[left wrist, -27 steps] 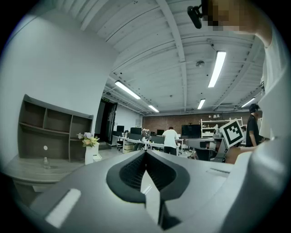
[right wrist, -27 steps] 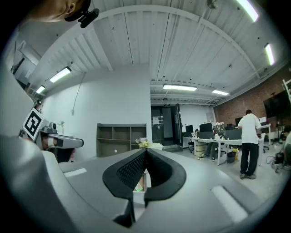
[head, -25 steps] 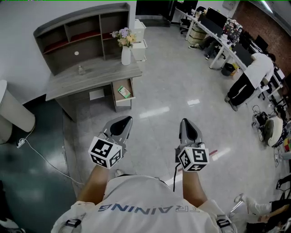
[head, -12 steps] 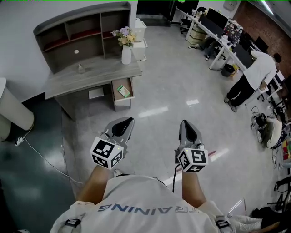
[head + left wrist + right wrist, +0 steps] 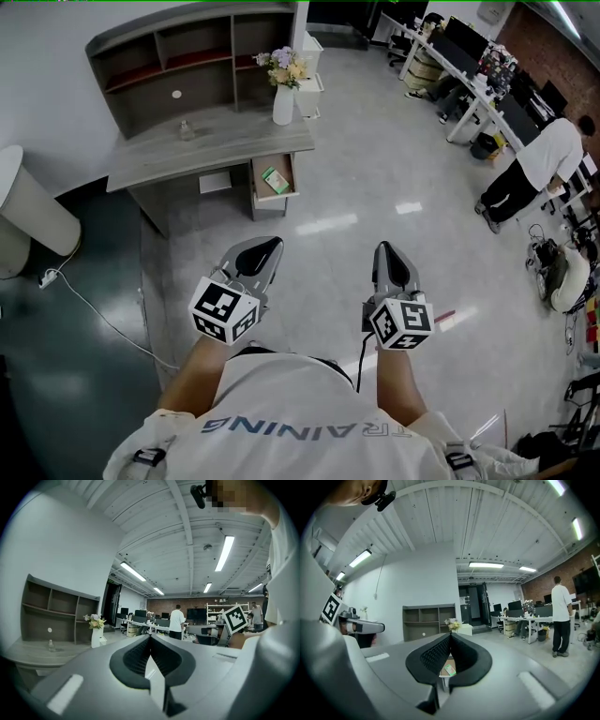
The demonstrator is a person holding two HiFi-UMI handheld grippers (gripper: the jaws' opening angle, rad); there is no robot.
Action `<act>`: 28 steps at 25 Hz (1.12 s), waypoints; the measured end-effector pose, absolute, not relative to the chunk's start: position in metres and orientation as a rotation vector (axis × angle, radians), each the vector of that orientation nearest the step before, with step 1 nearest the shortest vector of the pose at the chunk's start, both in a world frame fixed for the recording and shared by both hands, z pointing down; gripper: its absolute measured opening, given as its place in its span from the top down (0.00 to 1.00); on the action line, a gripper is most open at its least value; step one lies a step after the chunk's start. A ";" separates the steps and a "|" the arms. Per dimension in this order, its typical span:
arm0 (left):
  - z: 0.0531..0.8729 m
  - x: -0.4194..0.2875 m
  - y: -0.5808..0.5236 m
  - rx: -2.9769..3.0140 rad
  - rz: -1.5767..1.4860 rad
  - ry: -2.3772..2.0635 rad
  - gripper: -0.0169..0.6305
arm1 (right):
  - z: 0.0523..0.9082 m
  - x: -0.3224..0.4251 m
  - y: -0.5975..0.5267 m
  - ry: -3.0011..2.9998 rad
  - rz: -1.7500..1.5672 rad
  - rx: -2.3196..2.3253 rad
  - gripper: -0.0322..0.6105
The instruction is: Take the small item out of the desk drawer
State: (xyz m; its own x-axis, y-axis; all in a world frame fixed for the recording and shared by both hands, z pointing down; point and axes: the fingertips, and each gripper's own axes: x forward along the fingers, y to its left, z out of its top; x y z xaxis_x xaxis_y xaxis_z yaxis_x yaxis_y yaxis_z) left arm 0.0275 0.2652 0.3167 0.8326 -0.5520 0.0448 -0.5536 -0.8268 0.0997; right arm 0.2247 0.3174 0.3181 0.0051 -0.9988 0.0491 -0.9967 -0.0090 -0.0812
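Left gripper: I held my left gripper (image 5: 265, 249) low in front of me over the floor. Its jaws were closed tip to tip, and nothing was between them.
Right gripper: My right gripper (image 5: 385, 251) was level with the left and well apart from it. Its jaws were likewise pressed together and empty.
Desk: The grey desk (image 5: 216, 150) stood against the wall ahead of me, well apart from both grippers.
Drawer: The drawer (image 5: 281, 196) on the desk's right side was pulled out, with its inside exposed.
Small item: A small green item (image 5: 275, 179) lay flat inside the open drawer. It showed through the gap below the right gripper's jaws in the right gripper view. Neither gripper touched it.
Desk top: A white vase of flowers (image 5: 283, 101) stood at the right rear corner. A small clear bottle (image 5: 186, 130) stood near the middle, in front of the shelf unit (image 5: 187, 61).
Surroundings: A person in a white top (image 5: 536, 171) stood by the office desks far to my right.
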 end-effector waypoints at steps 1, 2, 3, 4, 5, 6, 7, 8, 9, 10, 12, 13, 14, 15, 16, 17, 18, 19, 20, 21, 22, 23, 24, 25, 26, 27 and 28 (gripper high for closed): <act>0.319 0.017 0.262 2.902 0.027 -0.887 0.98 | 0.321 0.216 0.314 2.195 -0.145 -2.206 0.92; 0.321 0.007 0.259 2.902 0.033 -0.894 0.98 | 0.324 0.208 0.310 2.194 -0.146 -2.201 0.92; 0.323 -0.003 0.256 2.904 0.041 -0.899 0.98 | 0.328 0.198 0.307 2.193 -0.147 -2.197 0.92; 0.326 -0.012 0.253 2.906 0.050 -0.904 0.98 | 0.331 0.189 0.303 2.191 -0.152 -2.194 0.92; 0.328 -0.021 0.251 2.905 0.061 -0.908 0.98 | 0.335 0.180 0.300 2.190 -0.161 -2.192 0.92; 0.331 -0.029 0.248 2.903 0.072 -0.911 0.98 | 0.339 0.170 0.297 2.192 -0.171 -2.189 0.92; 0.333 -0.037 0.246 2.898 0.082 -0.913 0.98 | 0.342 0.160 0.296 2.198 -0.178 -2.186 0.92; 0.335 -0.044 0.243 2.892 0.090 -0.915 0.98 | 0.345 0.151 0.295 2.211 -0.181 -2.186 0.92; 0.337 -0.049 0.240 2.885 0.094 -0.914 0.98 | 0.347 0.144 0.295 2.226 -0.180 -2.189 0.92; 0.339 -0.053 0.237 2.878 0.095 -0.910 0.98 | 0.348 0.139 0.294 2.239 -0.179 -2.198 0.92; 0.342 -0.053 0.234 2.874 0.091 -0.892 0.98 | 0.353 0.141 0.294 2.240 -0.196 -2.226 0.92; 0.344 -0.052 0.233 2.872 0.092 -0.883 0.98 | 0.359 0.145 0.293 2.229 -0.222 -2.242 0.92; 0.347 -0.050 0.231 2.869 0.095 -0.875 0.98 | 0.366 0.148 0.291 2.220 -0.254 -2.256 0.92; 0.350 -0.049 0.230 2.864 0.099 -0.870 0.98 | 0.374 0.150 0.288 2.218 -0.286 -2.265 0.92; 0.353 -0.049 0.229 2.860 0.102 -0.868 0.98 | 0.380 0.148 0.284 2.229 -0.309 -2.264 0.92; 0.354 -0.051 0.228 2.862 0.104 -0.870 0.98 | 0.385 0.145 0.278 2.249 -0.322 -2.254 0.92; 0.355 -0.055 0.226 2.871 0.109 -0.876 0.98 | 0.388 0.139 0.269 2.274 -0.323 -2.238 0.92; 0.356 -0.060 0.222 2.884 0.117 -0.887 0.98 | 0.389 0.133 0.260 2.299 -0.317 -2.218 0.92; 0.357 -0.066 0.217 2.895 0.125 -0.905 0.98 | 0.389 0.126 0.249 2.325 -0.305 -2.197 0.92; 0.357 -0.072 0.211 2.893 0.130 -0.930 0.98 | 0.388 0.120 0.239 2.351 -0.289 -2.178 0.92; 0.358 -0.077 0.204 2.881 0.131 -0.958 0.98 | 0.386 0.116 0.229 2.373 -0.271 -2.163 0.92; 0.358 -0.081 0.197 2.862 0.129 -0.985 0.98 | 0.385 0.114 0.220 2.389 -0.257 -2.153 0.92; 0.358 -0.083 0.189 2.844 0.126 -1.010 0.98 | 0.383 0.115 0.211 2.400 -0.249 -2.147 0.92; 0.357 -0.085 0.181 2.831 0.123 -1.032 0.98 | 0.383 0.116 0.202 2.406 -0.249 -2.141 0.92; 0.356 -0.085 0.172 2.819 0.120 -1.052 0.98 | 0.382 0.118 0.193 2.413 -0.252 -2.135 0.92; 0.356 -0.085 0.164 2.806 0.117 -1.070 0.98 | 0.382 0.120 0.185 2.420 -0.255 -2.129 0.92; 0.356 -0.084 0.155 2.792 0.112 -1.084 0.98 | 0.382 0.122 0.177 2.428 -0.254 -2.126 0.92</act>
State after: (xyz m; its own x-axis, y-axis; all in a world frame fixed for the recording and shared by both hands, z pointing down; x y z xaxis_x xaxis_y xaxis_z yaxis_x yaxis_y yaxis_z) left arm -0.0837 0.1552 0.3559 0.7372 -0.6648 0.1210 -0.6755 -0.7296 0.1071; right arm 0.1224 0.1771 0.3821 -0.1349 -0.9754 0.1745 -0.9904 0.1271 -0.0550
